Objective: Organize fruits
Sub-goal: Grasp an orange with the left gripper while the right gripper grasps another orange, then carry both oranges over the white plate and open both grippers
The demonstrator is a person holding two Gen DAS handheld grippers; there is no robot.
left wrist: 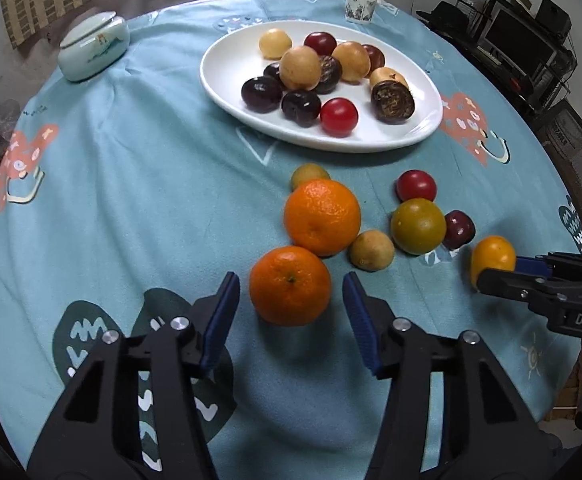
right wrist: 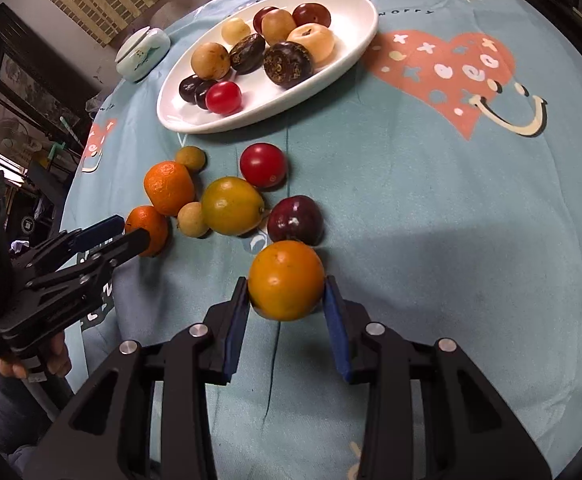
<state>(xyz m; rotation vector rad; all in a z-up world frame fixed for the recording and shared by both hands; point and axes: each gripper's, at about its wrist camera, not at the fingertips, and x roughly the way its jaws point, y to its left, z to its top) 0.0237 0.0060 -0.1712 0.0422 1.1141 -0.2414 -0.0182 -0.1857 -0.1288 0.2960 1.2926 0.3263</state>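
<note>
Leftmost, near the bench's far-left edge, sits a pale celadon lidded ceramic jar (left wrist: 93, 48) on the light-blue printed tablecloth (left wrist: 131, 200). Next, towards the near edge, the left tongs (left wrist: 291, 304) straddle a round orange mandarin (left wrist: 290, 285); their blue pads (left wrist: 223, 320) stand a little clear of its skin on both sides, so nothing is pinched. Just beyond it, touching, lies a second, larger orange mandarin (left wrist: 322, 216), with a small tan longan (left wrist: 372, 255) beside it and another longan (left wrist: 309, 175) behind. At the far middle of the bench a white oval ceramic plate (left wrist: 231, 60) holds tan longans, dark plums, red cherry tomatoes and two brown cut-faced fruits. A white paper cup (left wrist: 361, 3) stands past the plate at the far edge. Further right lie a greenish-yellow citrus (left wrist: 417, 226), a red cherry tomato (left wrist: 415, 186) and a dark red plum (left wrist: 459, 229). Rightmost, the right tongs (right wrist: 287, 294) pinch a yellow-orange citrus fruit (right wrist: 286, 279), both pads pressed against its sides.
</note>
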